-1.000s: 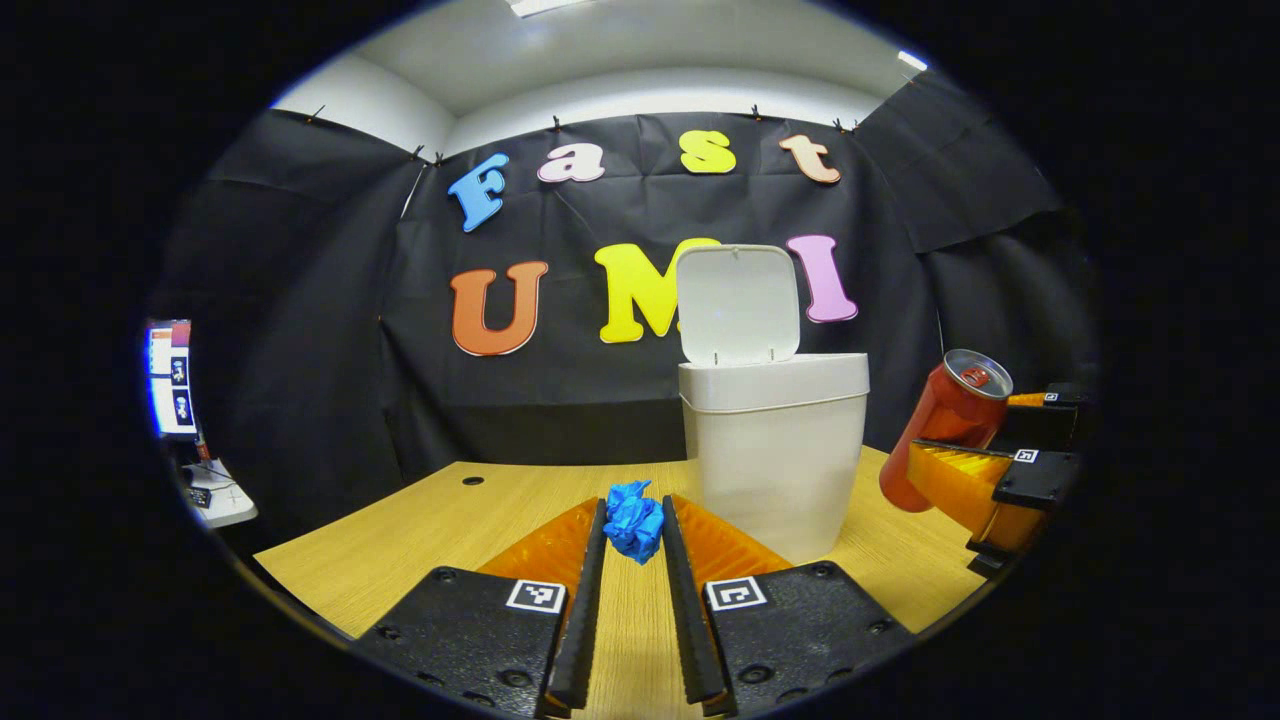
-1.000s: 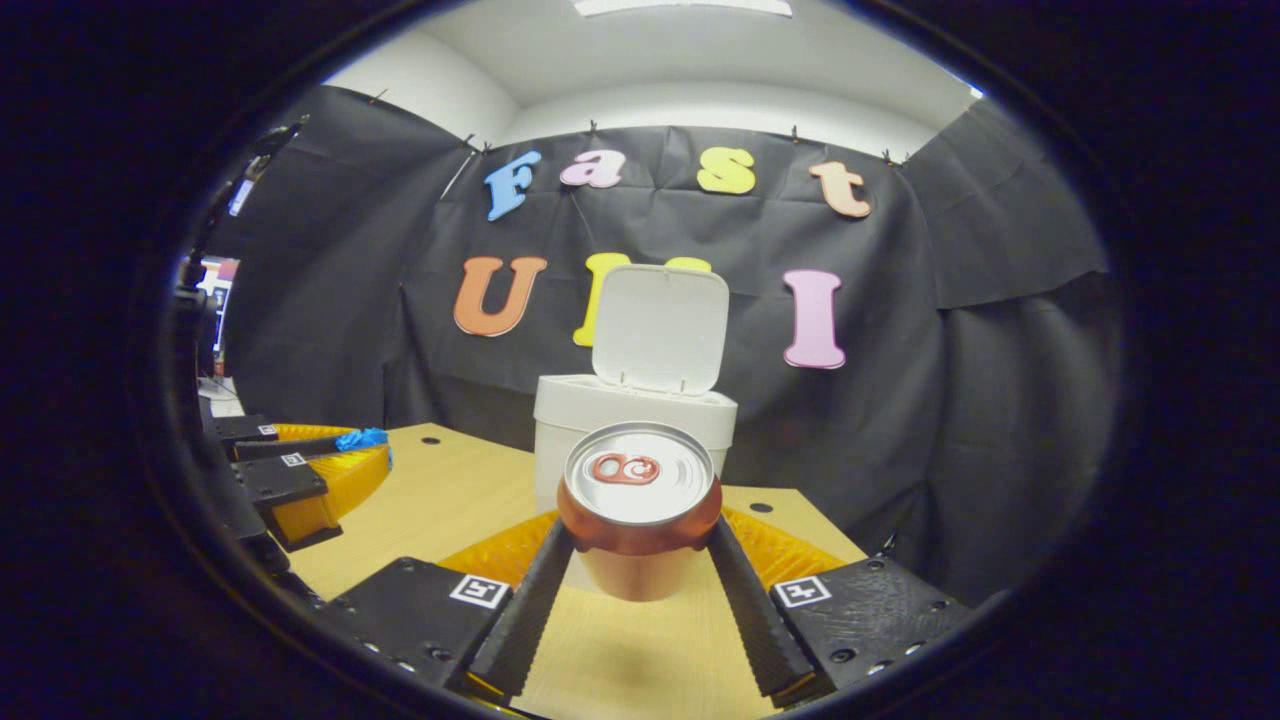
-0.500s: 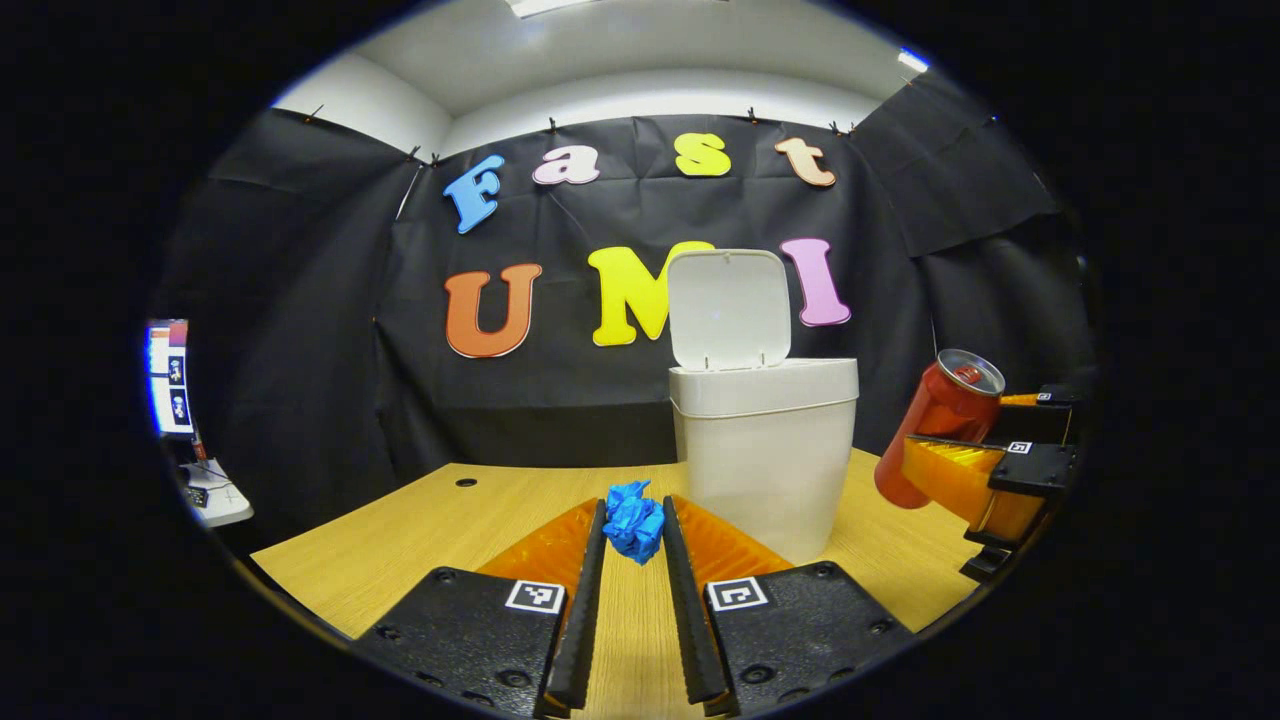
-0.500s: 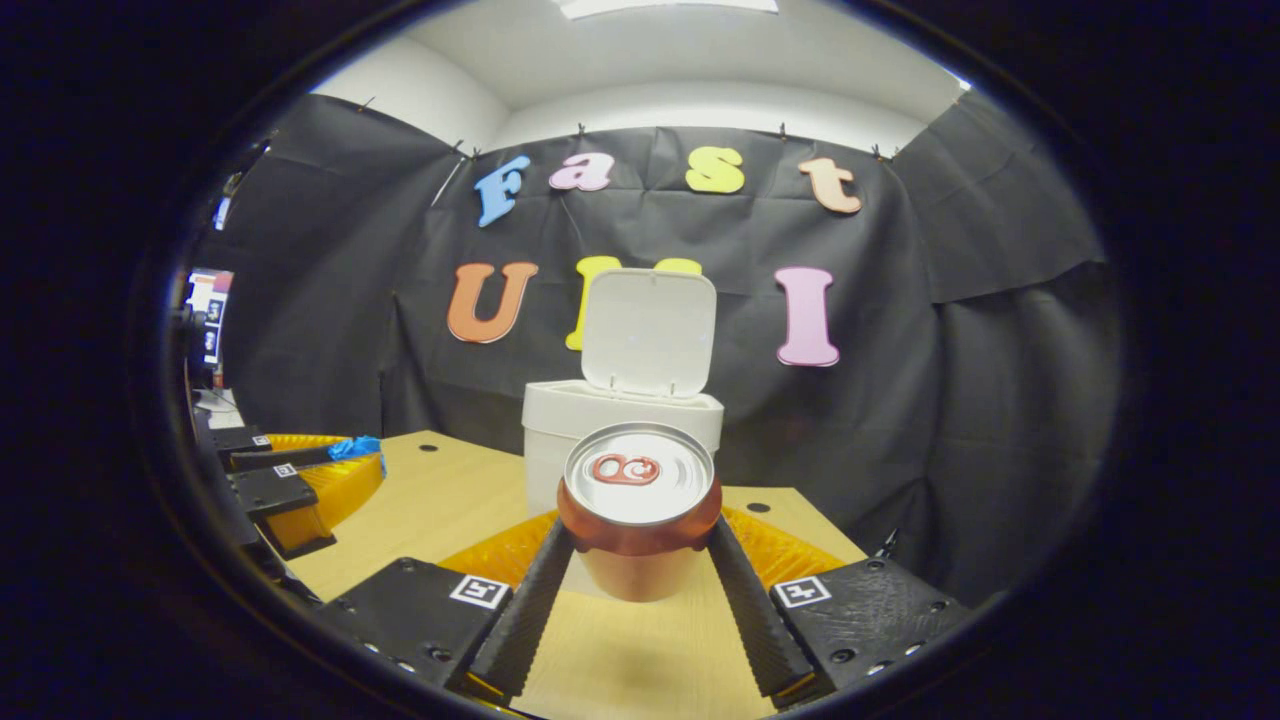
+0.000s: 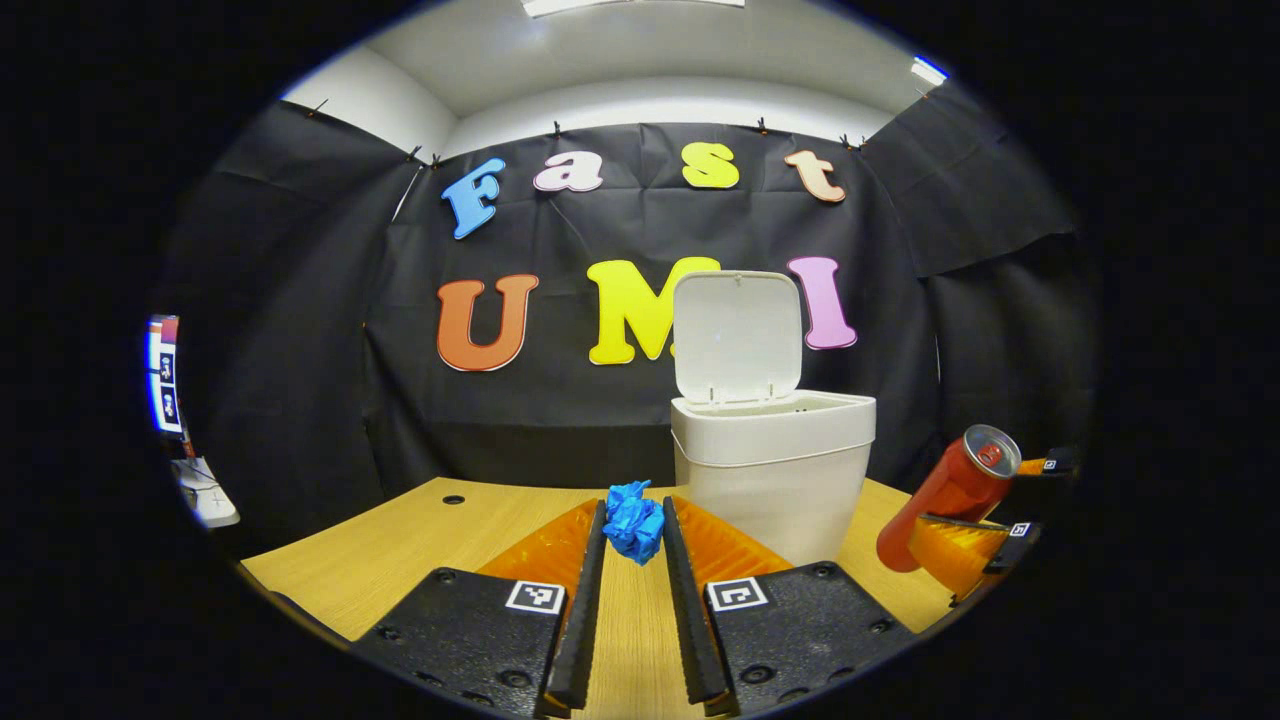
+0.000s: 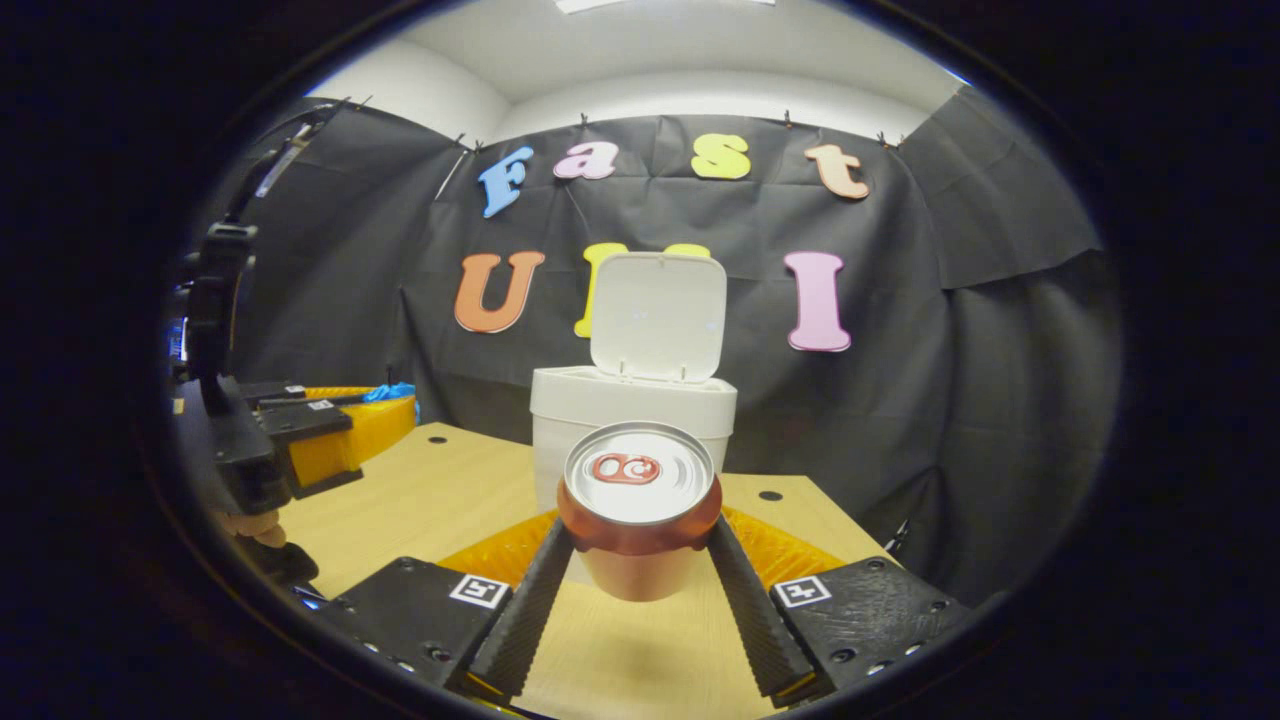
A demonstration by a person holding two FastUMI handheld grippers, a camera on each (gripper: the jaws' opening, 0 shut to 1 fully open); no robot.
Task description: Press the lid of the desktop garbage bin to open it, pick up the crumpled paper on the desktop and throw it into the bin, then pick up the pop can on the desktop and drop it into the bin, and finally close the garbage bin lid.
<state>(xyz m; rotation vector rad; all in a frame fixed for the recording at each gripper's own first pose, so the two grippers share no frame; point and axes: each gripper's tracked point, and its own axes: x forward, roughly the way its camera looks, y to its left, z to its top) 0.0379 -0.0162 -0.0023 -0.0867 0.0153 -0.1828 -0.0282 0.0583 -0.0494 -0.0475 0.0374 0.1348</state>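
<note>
Right now both hand-held grippers are carrying something above the counter (image 5: 400, 545). L hand-held gripper (image 5: 634, 520), in the left gripper view, is pinching the blue crumpled paper (image 5: 634, 522) between its two fingers near the tips; fingers are nearly together w/ only the paper wad's width between them, and the paper is sitting clear of the wood surface. Ahead and slightly to the right in that view, the white garbage bin (image 5: 770, 470) is standing upright on the counter w/ its lid (image 5: 737, 335) swung up and standing about vertical at the back, so the mouth is open.

R hand-held gripper (image 6: 640, 545), in the right gripper view, is clamping the red pop can (image 6: 639, 505) from both sides, fingers spread to the can's width; the can's silver top and pull tab are facing the camera. The bin is directly behind the can there, lid up. In the left gripper view the same can (image 5: 945, 495) is leaning tilted, top toward upper right, held at the far right edge beside the bin.

In the right gripper view the L gripper is showing at the left edge w/ the paper at its tips; below it, prob. a person's fingertips (image 6: 252, 526), though the edge is dim.
</note>
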